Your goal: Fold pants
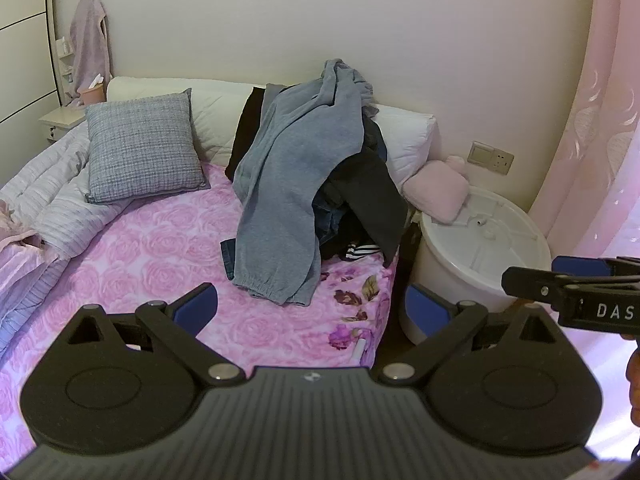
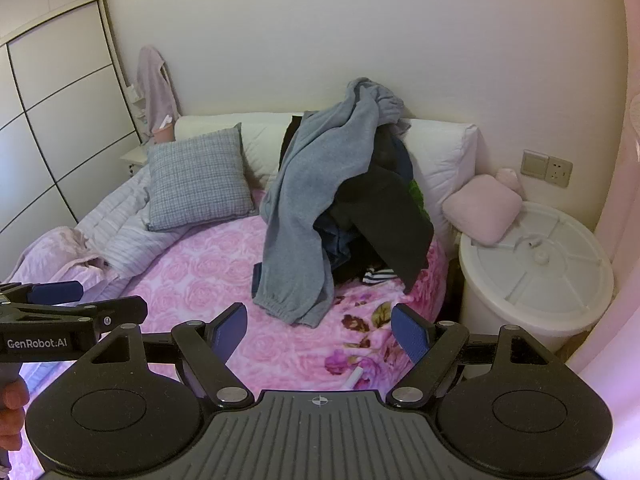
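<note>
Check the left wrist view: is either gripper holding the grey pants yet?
No. Both the left gripper and right gripper are open and empty, short of the grey pants draped on the clothes pile.

Dark clothes (image 2: 384, 216) — mostly hidden under grey pants (image 2: 316, 184).

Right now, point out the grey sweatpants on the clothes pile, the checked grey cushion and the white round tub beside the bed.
grey sweatpants (image 1: 280, 184): left wrist view, on the hanging leg.
checked grey cushion (image 1: 142, 148): left wrist view, on its front face.
white round tub (image 2: 536, 268): right wrist view, on the lid.
</note>
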`<act>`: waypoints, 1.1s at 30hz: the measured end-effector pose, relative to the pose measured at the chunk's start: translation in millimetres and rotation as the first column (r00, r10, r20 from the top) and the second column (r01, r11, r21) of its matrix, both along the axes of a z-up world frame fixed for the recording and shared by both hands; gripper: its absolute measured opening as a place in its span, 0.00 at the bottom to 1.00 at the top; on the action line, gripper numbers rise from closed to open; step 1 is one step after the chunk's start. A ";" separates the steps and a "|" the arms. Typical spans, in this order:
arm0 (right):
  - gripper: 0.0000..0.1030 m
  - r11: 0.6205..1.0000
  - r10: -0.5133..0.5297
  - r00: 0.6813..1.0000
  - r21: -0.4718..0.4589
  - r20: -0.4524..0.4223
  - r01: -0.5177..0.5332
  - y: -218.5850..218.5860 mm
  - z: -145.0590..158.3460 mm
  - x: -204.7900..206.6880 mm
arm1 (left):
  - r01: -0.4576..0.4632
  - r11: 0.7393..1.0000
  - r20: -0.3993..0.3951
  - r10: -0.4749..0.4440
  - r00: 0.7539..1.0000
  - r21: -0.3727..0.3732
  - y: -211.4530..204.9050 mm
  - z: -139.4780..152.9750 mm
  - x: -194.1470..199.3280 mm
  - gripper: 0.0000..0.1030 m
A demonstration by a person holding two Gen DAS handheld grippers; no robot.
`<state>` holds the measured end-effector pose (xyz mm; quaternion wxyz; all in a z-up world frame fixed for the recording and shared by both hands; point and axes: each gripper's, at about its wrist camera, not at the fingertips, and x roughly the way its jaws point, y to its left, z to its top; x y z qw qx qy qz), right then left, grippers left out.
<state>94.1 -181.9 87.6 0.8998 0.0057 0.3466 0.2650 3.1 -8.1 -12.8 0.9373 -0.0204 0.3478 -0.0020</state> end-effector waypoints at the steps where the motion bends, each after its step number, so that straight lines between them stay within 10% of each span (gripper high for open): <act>1: 0.74 1.000 0.001 1.000 -0.001 -0.001 -0.001 0.0 -0.6 1.5 | -0.001 1.000 0.000 0.001 1.000 -0.001 -0.4 -0.4 0.5 0.96; 33: 0.74 0.999 0.037 0.999 -0.008 -0.036 -0.037 -25.3 -7.3 33.7 | -0.047 0.999 -0.037 0.047 0.998 -0.013 -25.0 -10.5 24.0 0.96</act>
